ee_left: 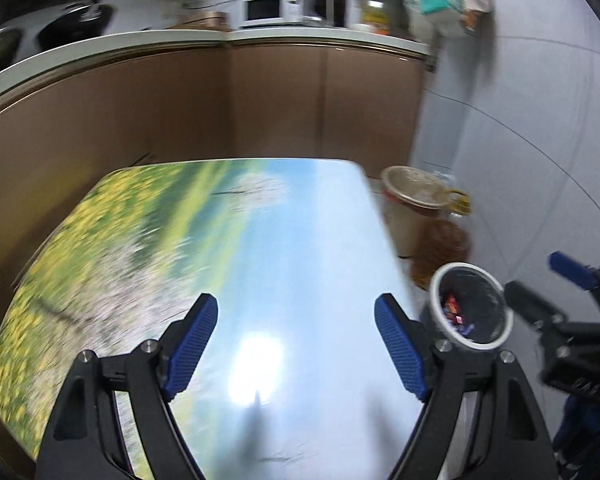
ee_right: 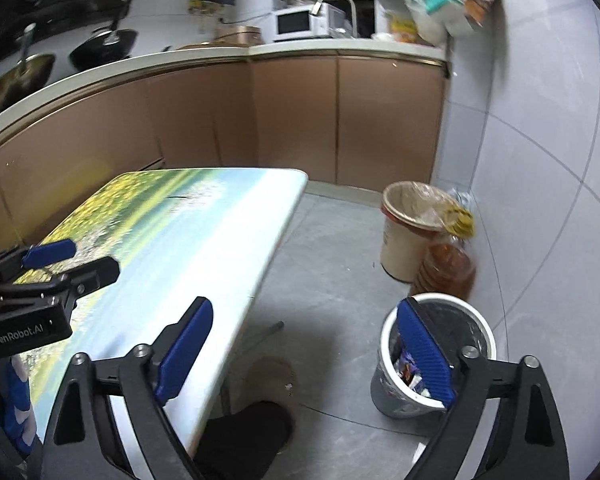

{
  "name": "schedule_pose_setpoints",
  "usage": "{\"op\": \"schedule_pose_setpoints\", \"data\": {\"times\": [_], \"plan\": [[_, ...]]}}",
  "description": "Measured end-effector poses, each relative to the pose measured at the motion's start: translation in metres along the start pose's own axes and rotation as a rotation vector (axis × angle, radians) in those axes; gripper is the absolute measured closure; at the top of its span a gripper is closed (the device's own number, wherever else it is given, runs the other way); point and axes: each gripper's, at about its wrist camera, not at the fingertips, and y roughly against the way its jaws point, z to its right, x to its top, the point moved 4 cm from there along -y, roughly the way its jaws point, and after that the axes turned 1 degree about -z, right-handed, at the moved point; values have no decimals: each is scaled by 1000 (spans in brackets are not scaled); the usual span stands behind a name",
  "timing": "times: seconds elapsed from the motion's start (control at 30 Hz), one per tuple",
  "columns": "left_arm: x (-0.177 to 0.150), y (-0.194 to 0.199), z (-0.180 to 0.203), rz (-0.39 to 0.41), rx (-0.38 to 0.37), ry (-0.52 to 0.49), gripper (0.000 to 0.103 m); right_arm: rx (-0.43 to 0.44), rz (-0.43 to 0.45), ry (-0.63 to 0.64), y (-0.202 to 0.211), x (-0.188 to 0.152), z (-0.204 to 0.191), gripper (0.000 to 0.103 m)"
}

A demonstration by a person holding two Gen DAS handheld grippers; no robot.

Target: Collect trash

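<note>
- The left gripper (ee_left: 296, 344) hangs over the near part of the table (ee_left: 260, 240), its blue fingers (ee_left: 192, 344) spread wide apart with nothing between them.
- The right gripper (ee_right: 304, 356) is out past the table's right edge, above the floor (ee_right: 332, 288), jaws apart and empty; its right finger overlaps the rim of the trash bin (ee_right: 476, 320).
- The trash bin, white with a dark liner, stands on the floor just beside the table's right edge; colourful wrappers (ee_right: 408, 372) lie inside.
- Behind it, near the wall, stand a cream bucket (ee_right: 404, 248) and an amber jug (ee_right: 448, 268), touching.
- Brown cabinets (ee_right: 292, 120) run along the back.
</note>
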Motion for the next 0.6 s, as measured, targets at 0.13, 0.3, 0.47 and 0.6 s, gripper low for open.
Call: {"op": "schedule_pose_setpoints", "data": {"times": [0.13, 0.3, 0.47, 0.6], "plan": [[-7, 12, -29, 20, 62, 59, 23, -4, 29, 36, 14, 6, -17, 6], [0, 41, -48, 117, 152, 69, 23, -25, 85, 61, 32, 15, -28, 3], [7, 58, -51, 180, 200, 54, 22, -41, 130, 66, 49, 22, -31, 1], [9, 64, -51, 208, 194, 66, 16, -48, 145, 66, 53, 25, -31, 1]]}}
